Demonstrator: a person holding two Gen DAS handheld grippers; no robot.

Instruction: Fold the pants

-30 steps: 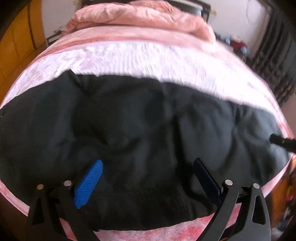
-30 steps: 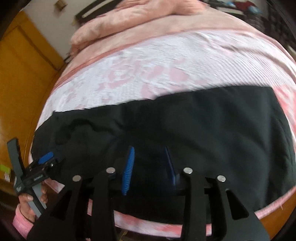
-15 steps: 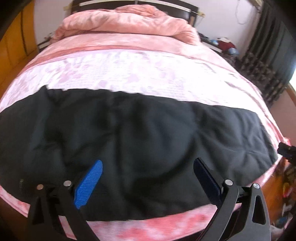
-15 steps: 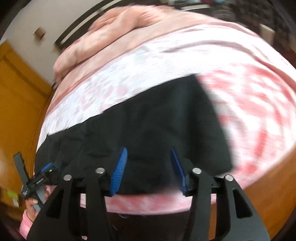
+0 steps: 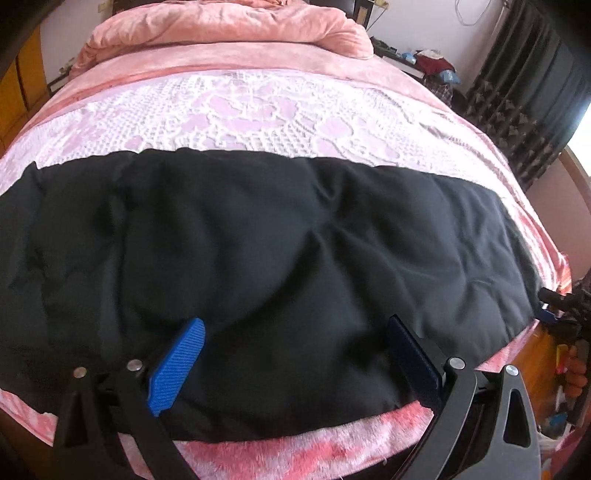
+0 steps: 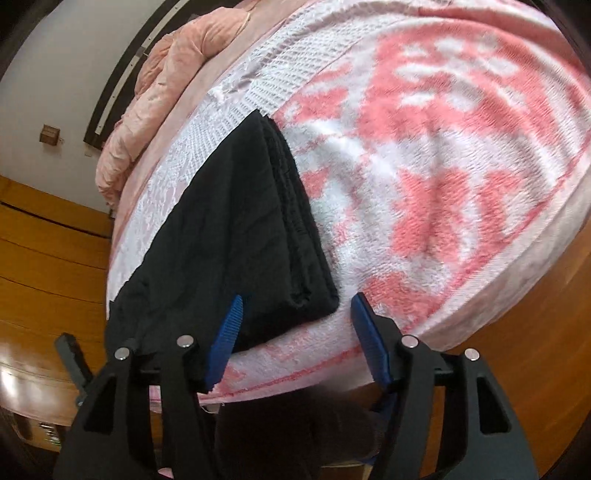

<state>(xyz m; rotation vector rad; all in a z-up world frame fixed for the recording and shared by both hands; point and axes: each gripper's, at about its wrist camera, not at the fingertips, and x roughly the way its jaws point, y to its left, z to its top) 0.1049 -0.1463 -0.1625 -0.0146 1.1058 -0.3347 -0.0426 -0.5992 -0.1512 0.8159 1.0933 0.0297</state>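
Observation:
Black pants (image 5: 280, 258) lie flat in a long band across the near part of a pink and white bedspread (image 5: 258, 110). My left gripper (image 5: 294, 323) hovers open over their near middle, with nothing between its blue pads. In the right wrist view the pants (image 6: 236, 221) end in a stacked, layered hem. My right gripper (image 6: 297, 301) is above that end's near corner, its jaws opening; the corner lies under the gap and the pads do not press on it. The right gripper (image 5: 557, 306) also shows at the left view's right edge.
A bunched pink duvet (image 5: 229, 26) lies at the head of the bed. Dark curtains (image 5: 535, 92) and a cluttered side table (image 5: 432, 62) stand to the right. Orange wood (image 6: 44, 258) borders the bed's left side. Bare bedspread (image 6: 424, 184) stretches beyond the pants' end.
My right gripper has swept along the pants to their right end, rolled, and its jaws have widened. My left gripper has shifted along the pants, and more of the pants' right part shows.

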